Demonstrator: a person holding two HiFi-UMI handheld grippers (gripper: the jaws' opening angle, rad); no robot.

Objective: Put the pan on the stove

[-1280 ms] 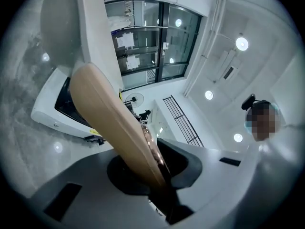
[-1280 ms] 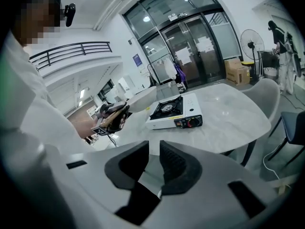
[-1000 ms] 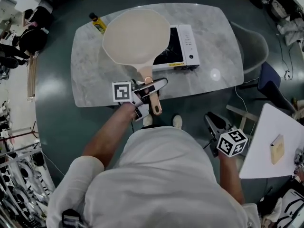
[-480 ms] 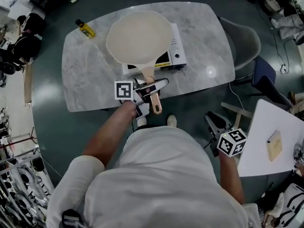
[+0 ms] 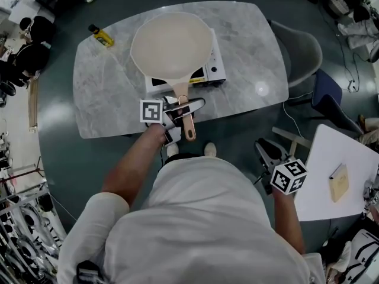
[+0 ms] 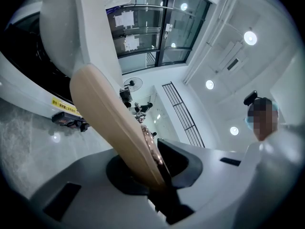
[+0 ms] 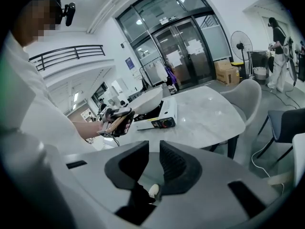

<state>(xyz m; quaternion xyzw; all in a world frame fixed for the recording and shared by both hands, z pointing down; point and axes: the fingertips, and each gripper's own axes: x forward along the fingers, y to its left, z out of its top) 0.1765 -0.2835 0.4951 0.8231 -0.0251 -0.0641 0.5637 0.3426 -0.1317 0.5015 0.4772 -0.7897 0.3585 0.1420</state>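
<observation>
Carrying the pan [image 5: 172, 45] by its handle [image 5: 180, 91], the left gripper [image 5: 189, 107] had its jaws clamped on the pale grip close to the copper-coloured end, above the near edge of the marble table [image 5: 112, 99]. The pan's bowl lay over the stove [image 5: 214, 61] and hid most of it, leaving only the right strip and the near edge in sight. No view showed whether the base already rested on the cooktop. The right gripper [image 5: 278, 169] hung well apart at the near right, its jaws a narrow way apart with nothing between them.

The step in hand looked like the final placement. The bowl seemed to sit a little left of the stove's middle, so a small shift to the right before settling would probably centre it. Because the grip was far out on the handle, the bowl's weight acted on a long lever. The handle therefore needed to be kept level and the descent slow, or the pan could droop or twist between the pads. The stove looked light and could slide if nudged sideways. The jaws were best kept closed until the base lay flat and bore its own weight. The yellow bottle [image 5: 102, 36] at the far left posed no obstacle.
</observation>
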